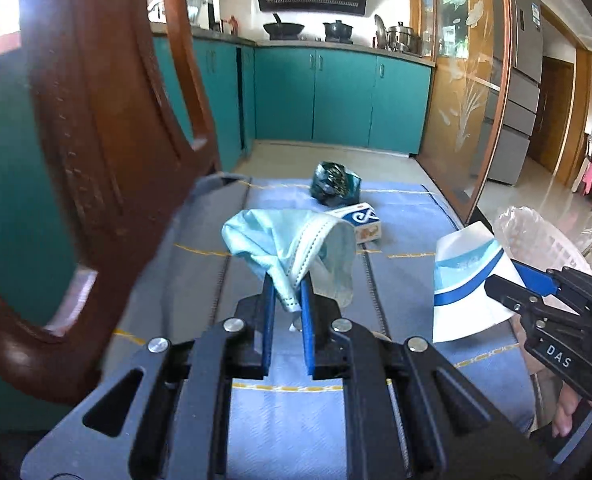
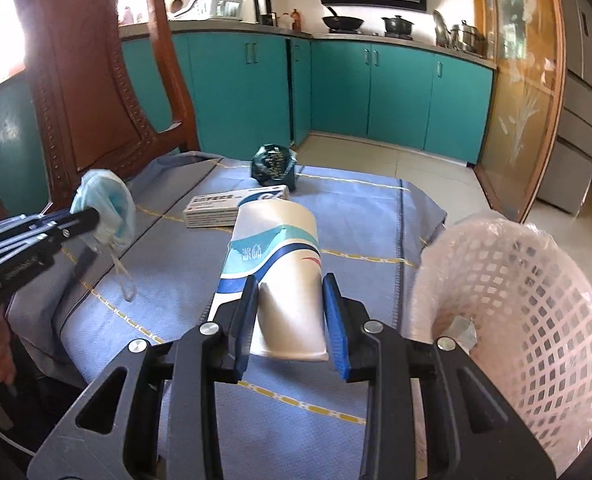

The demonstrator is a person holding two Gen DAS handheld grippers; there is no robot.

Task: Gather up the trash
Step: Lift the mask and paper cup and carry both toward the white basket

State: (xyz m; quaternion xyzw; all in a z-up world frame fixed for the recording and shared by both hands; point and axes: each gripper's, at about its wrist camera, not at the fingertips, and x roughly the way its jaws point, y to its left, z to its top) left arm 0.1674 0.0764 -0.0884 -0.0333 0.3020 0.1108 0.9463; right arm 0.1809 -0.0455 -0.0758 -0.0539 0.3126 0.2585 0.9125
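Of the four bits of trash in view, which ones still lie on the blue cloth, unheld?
The crumpled dark green wrapper and the flat white medicine box. The light blue face mask and the white paper cup are in tongs.

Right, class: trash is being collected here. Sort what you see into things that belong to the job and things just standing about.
Part of the job:
- face mask, gripped by the left tool
- paper cup, gripped by the right tool
- small box
- crumpled green wrapper
- lined pink basket

Just standing about:
- wooden chair
- blue tablecloth
- wok
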